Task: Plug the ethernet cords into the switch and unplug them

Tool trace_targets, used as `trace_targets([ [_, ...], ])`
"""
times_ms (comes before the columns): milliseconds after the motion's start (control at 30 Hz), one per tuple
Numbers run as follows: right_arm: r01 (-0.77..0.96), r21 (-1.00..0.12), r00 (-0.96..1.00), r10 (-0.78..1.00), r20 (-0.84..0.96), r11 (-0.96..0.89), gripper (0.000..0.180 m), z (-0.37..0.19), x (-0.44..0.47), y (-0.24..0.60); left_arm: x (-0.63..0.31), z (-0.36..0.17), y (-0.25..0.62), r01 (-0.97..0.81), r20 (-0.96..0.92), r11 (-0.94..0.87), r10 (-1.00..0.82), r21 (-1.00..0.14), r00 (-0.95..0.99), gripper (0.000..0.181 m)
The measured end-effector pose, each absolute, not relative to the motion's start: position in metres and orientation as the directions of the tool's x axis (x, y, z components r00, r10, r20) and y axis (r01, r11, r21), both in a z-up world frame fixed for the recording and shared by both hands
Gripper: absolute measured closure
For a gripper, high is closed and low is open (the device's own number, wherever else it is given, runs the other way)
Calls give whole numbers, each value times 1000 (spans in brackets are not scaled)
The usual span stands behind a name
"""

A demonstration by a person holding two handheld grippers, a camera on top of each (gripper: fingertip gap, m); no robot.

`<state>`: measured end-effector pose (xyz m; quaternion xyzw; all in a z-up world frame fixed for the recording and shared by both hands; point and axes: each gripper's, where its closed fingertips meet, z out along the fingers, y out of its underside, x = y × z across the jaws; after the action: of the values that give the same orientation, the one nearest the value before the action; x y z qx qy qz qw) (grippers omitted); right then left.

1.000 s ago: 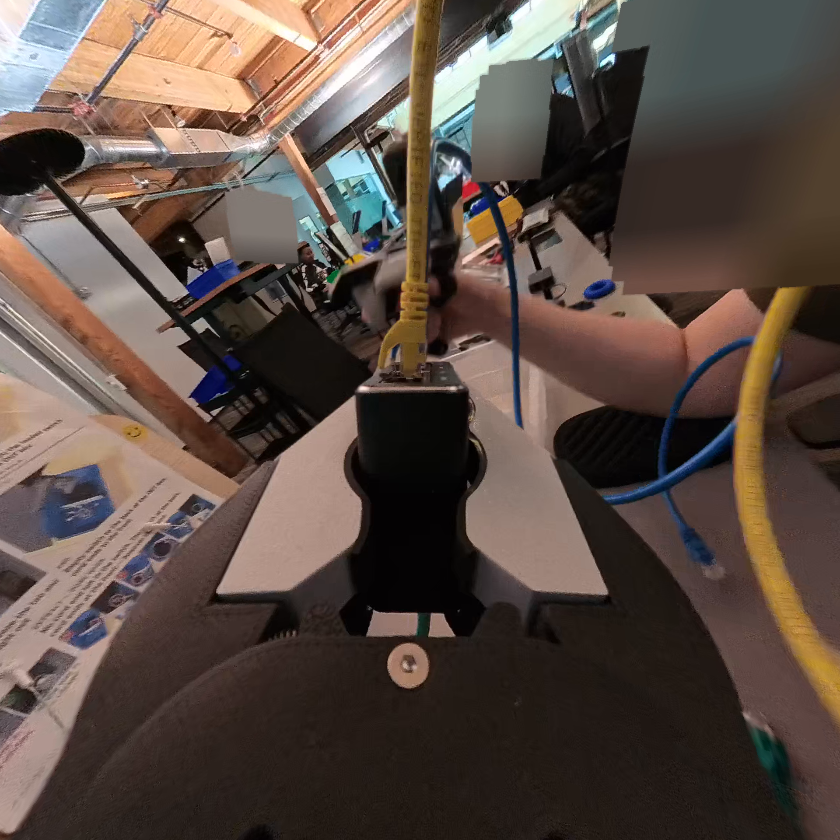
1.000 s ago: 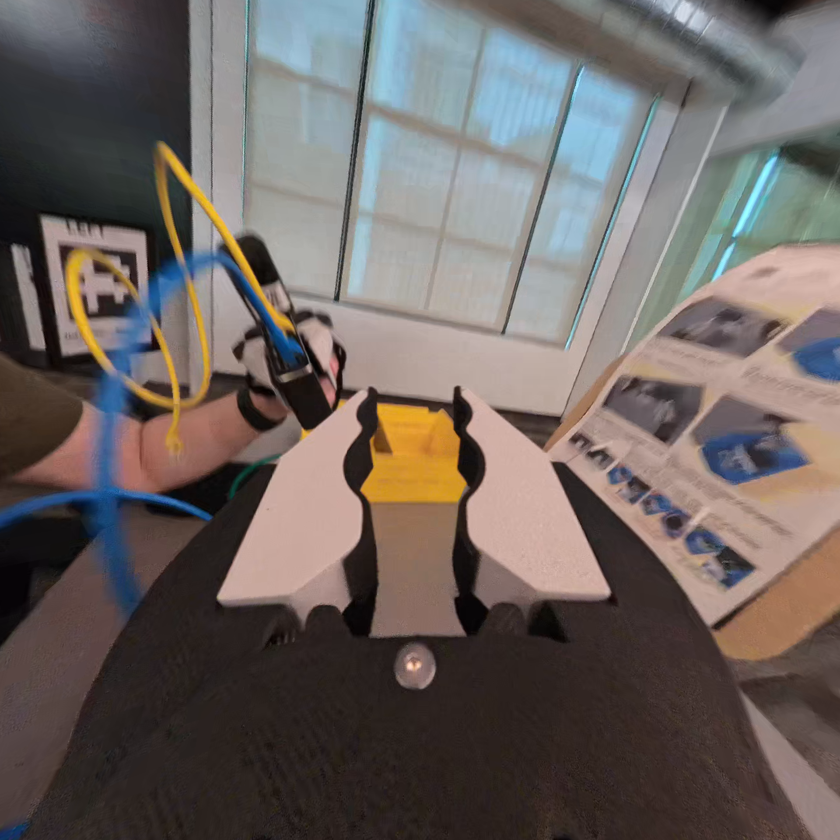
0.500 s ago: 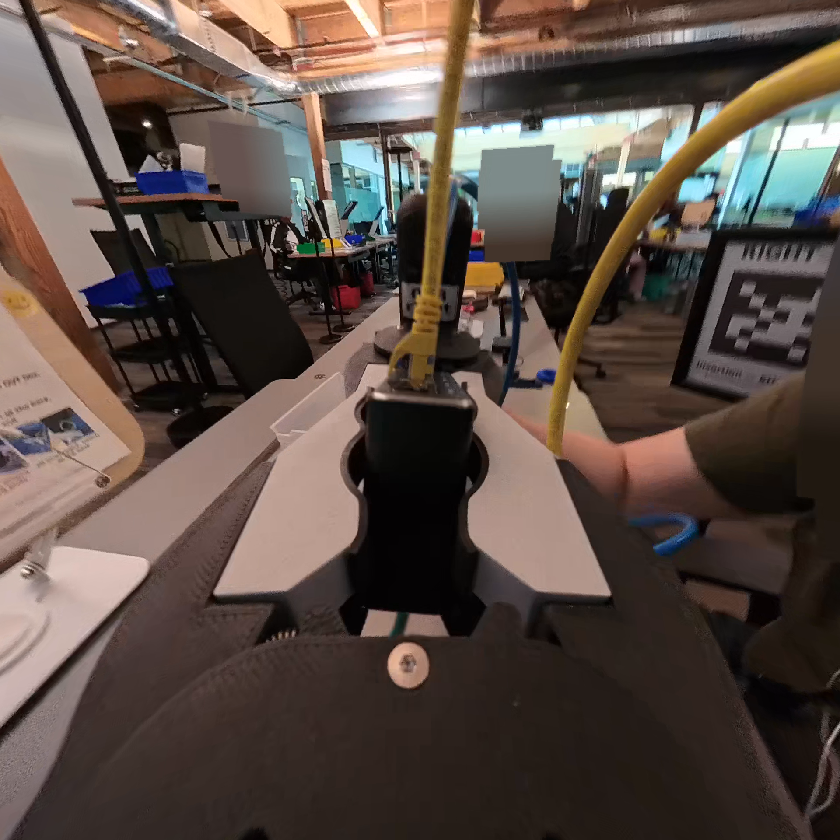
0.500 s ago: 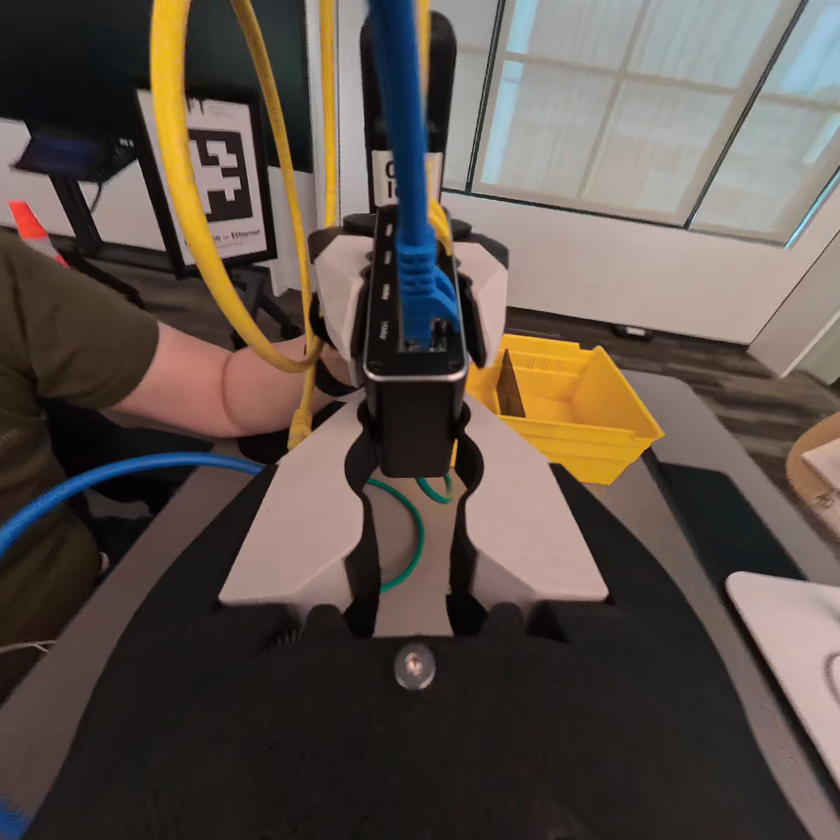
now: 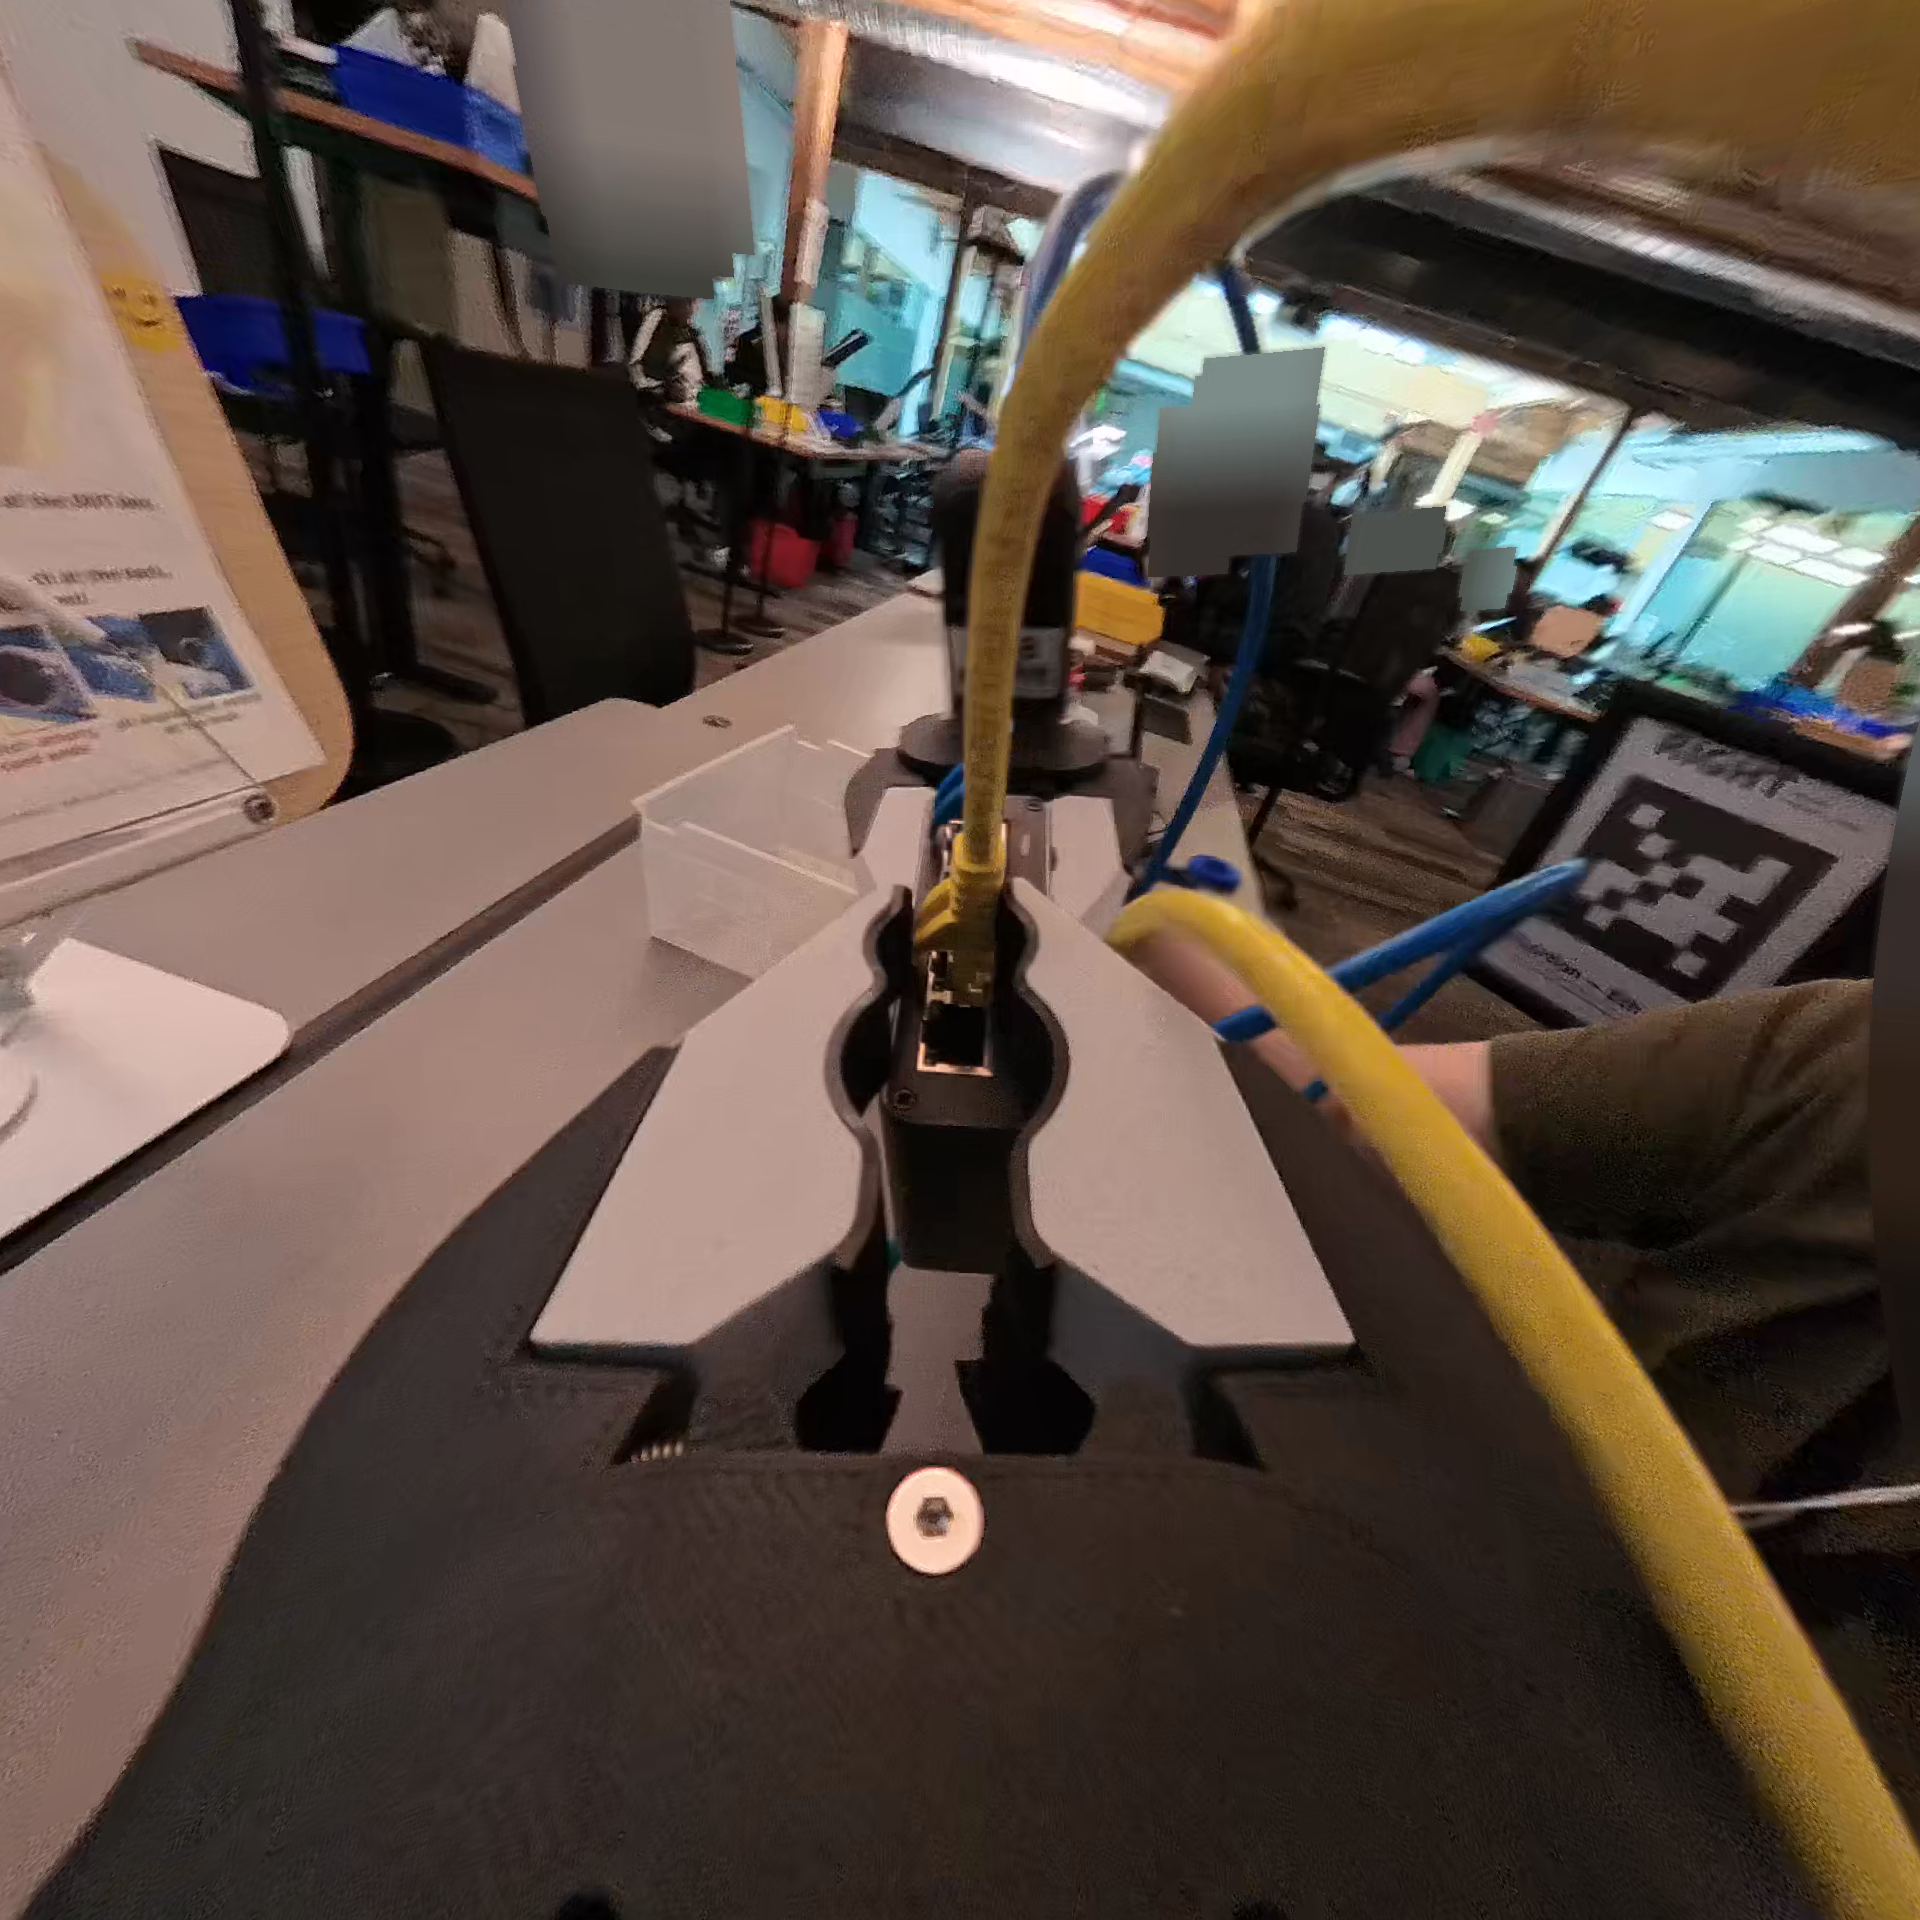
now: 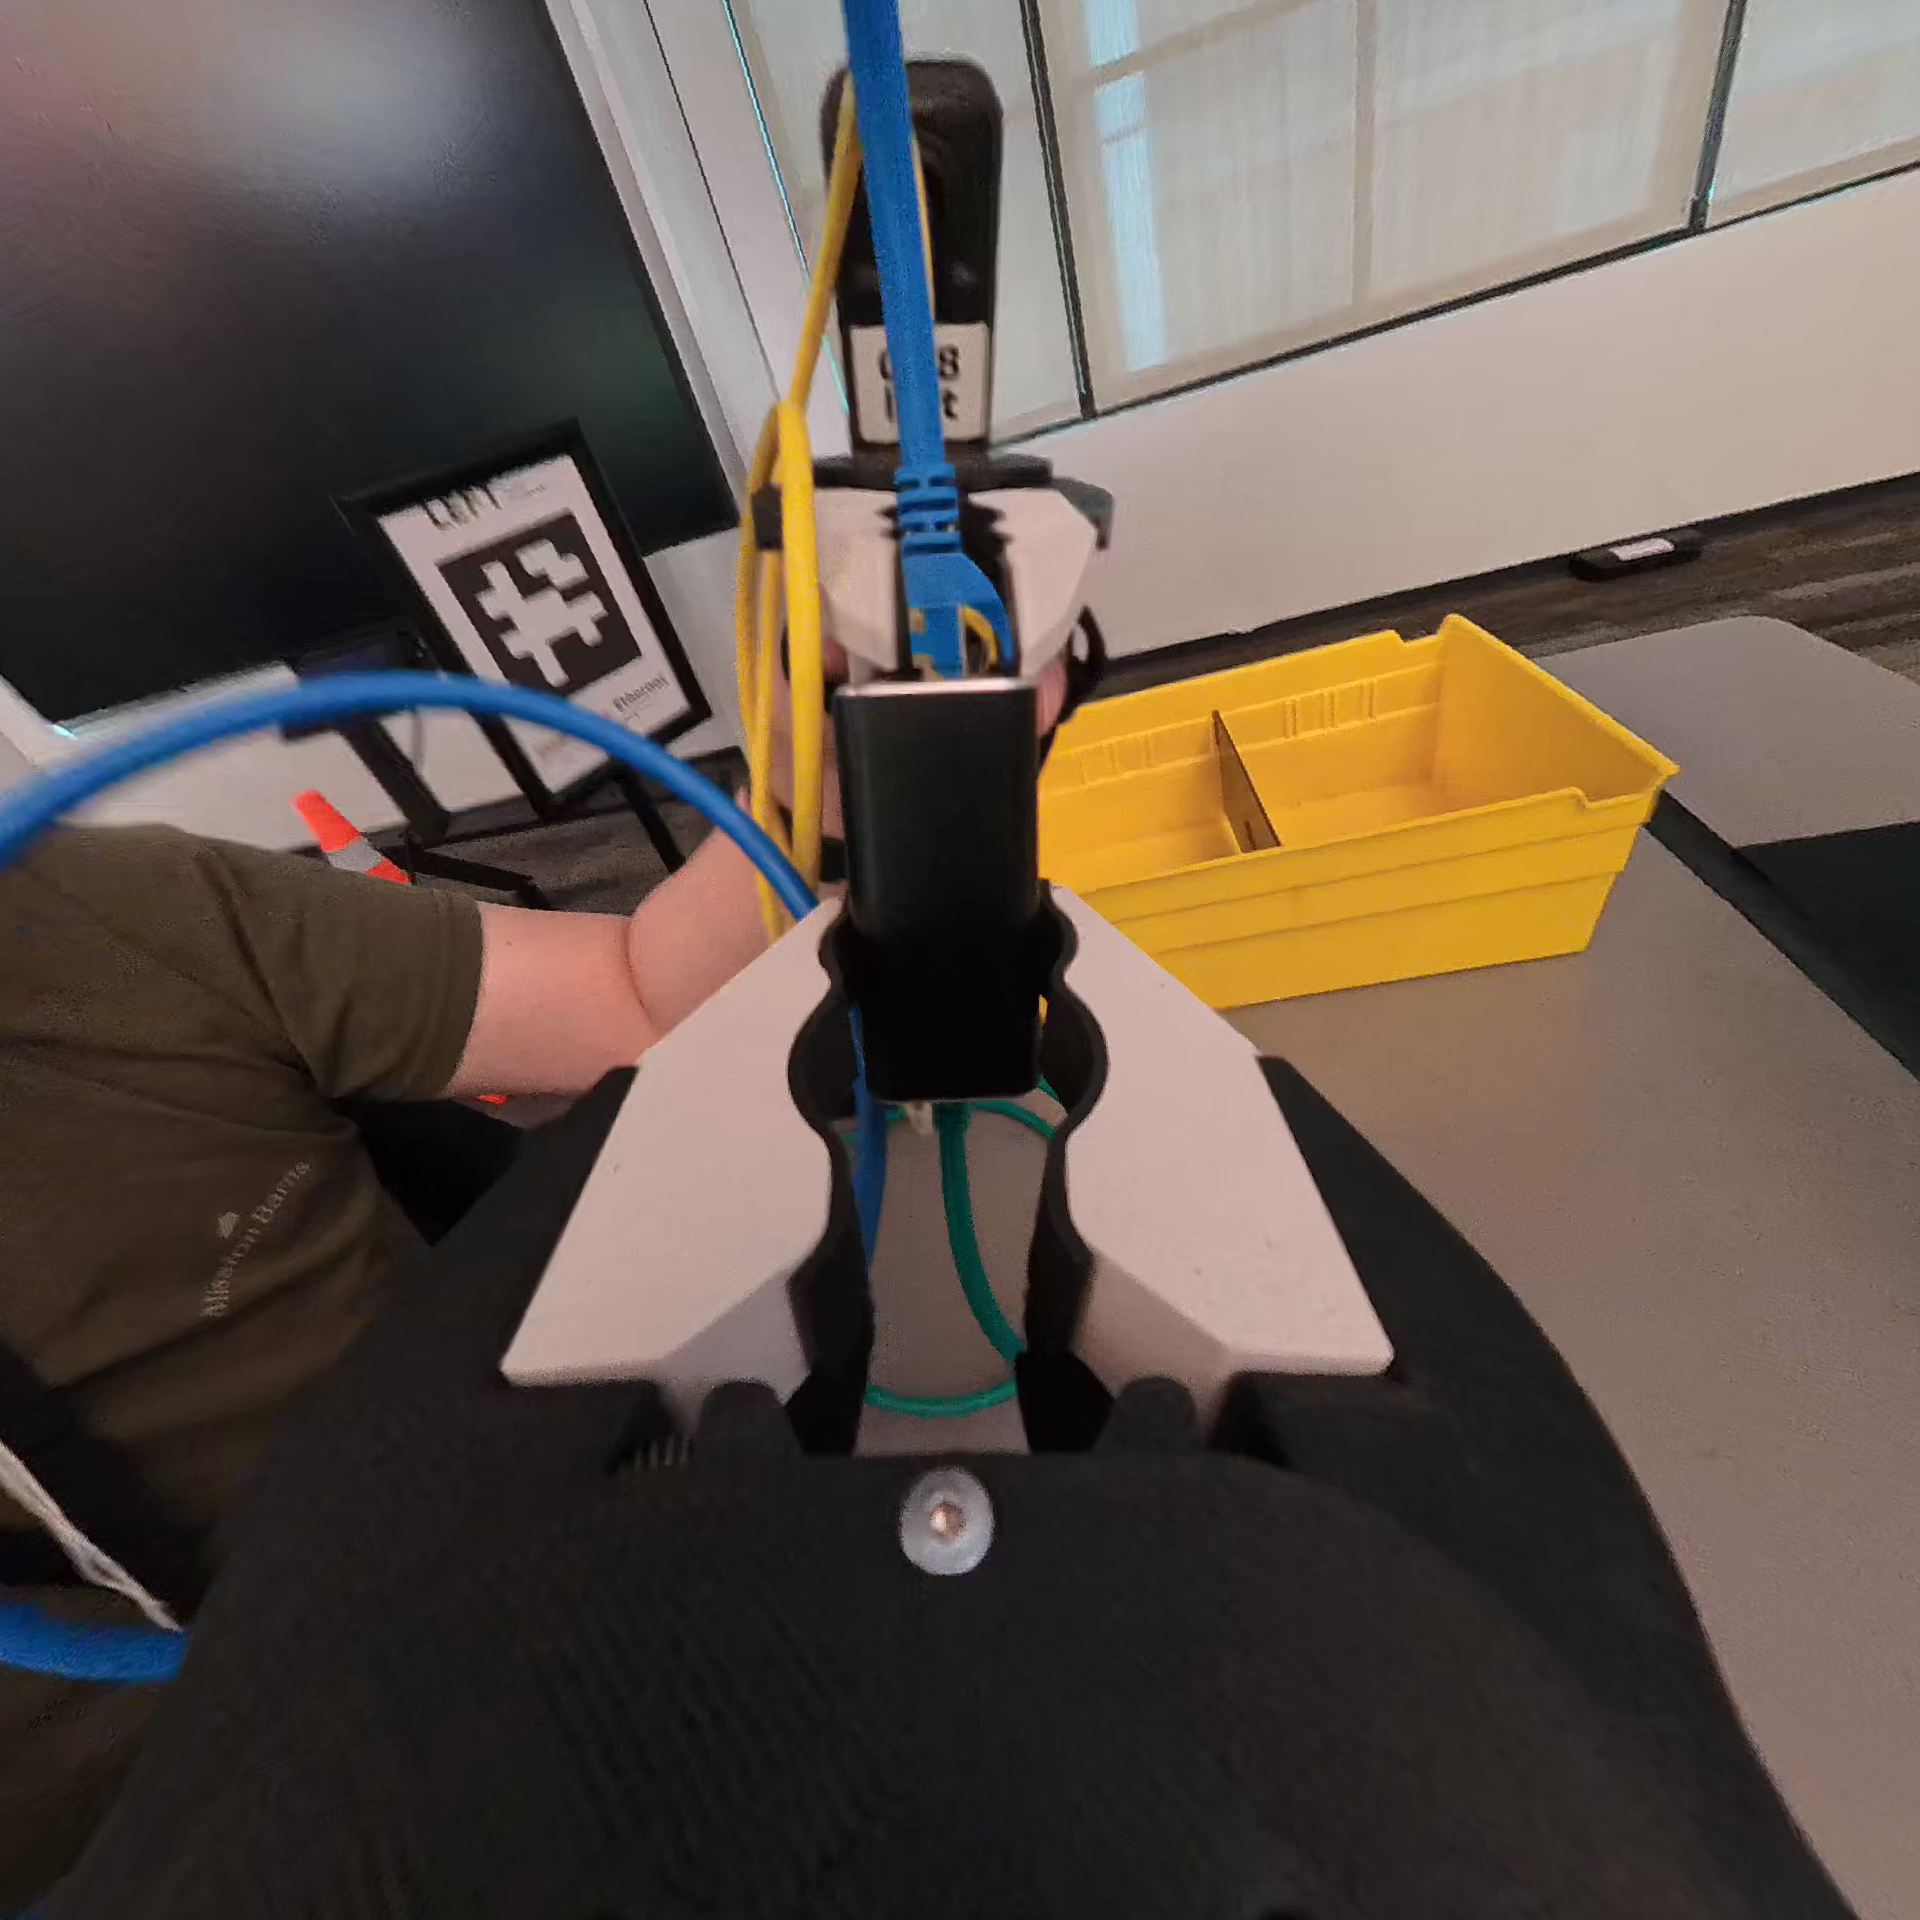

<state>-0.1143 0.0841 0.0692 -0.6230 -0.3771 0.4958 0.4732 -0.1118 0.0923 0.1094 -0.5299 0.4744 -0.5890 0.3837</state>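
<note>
- Grey table [image 6: 1558,1195] in open workshop; yellow bin [image 6: 1351,810] far right, clear bin [image 5: 738,852] far left.
- Switch [image 5: 951,1101] sits centre, long axis running L–R between both grippers.
- Left gripper [image 5: 951,1039] fingers narrow, clamping one end.
- Right gripper [image 6: 940,987] clamps opposite end.
- Yellow cord [image 5: 982,727] & blue cord [image 6: 899,312] plugged in, rising up.

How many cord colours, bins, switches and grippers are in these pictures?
Cord colours: 3 (yellow cord, blue cord, green cord)
Bins: 2 (yellow bin, clear bin)
Switch: 1
Grippers: 2 (left gripper, right gripper)
Total: 8
</note>
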Motion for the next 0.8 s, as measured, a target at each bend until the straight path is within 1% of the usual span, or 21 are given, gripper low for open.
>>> trace_targets([
  [100,91,-961,248,941,-231,-260,150,56,-116,83,-106,104,92,-77,229,-222,-967,-972,-113,168],
  [200,54,-964,242,940,-241,-261,149,59,-122,85,-102,102,88,-91,204,-195,-974,-977,-103,169],
  [300,47,-962,239,938,-249,-267,145,55,-128,88,-95,96,86,-119,179,-169,-981,-979,-79,169],
  [400,89,-964,241,945,-223,-250,146,49,-127,87,-93,93,88,-132,158,-149,-985,-980,-65,167],
  [433,97,-966,261,943,-209,-240,146,49,-124,90,-94,91,91,-144,139,-131,-989,-981,-47,164],
  [500,86,-969,280,939,-198,-230,146,52,-116,93,-101,86,107,-185,78,-85,-996,-979,46,129],
  [533,78,-969,293,934,-203,-235,146,54,-111,95,-107,84,118,-204,45,-66,-994,-977,103,117],
  [567,77,-970,318,927,-197,-232,146,54,-105,99,-115,83,130,-221,21,-57,-987,-974,159,117],
  [633,79,-973,372,912,-172,-215,146,55,-93,107,-130,77,149,-258,5,-70,-970,-964,244,124],
  [700,85,-978,413,900,-140,-191,146,58,-84,111,-142,66,170,-313,-9,-101,-943,-944,333,125],
  [733,91,-980,439,890,-122,-180,146,60,-80,113,-152,60,188,-348,-62,-101,-903,-932,426,125],
  [800,89,-984,493,865,-93,-156,146,66,-69,118,-175,58,225,-413,-231,-52,-762,-909,605,127],
])
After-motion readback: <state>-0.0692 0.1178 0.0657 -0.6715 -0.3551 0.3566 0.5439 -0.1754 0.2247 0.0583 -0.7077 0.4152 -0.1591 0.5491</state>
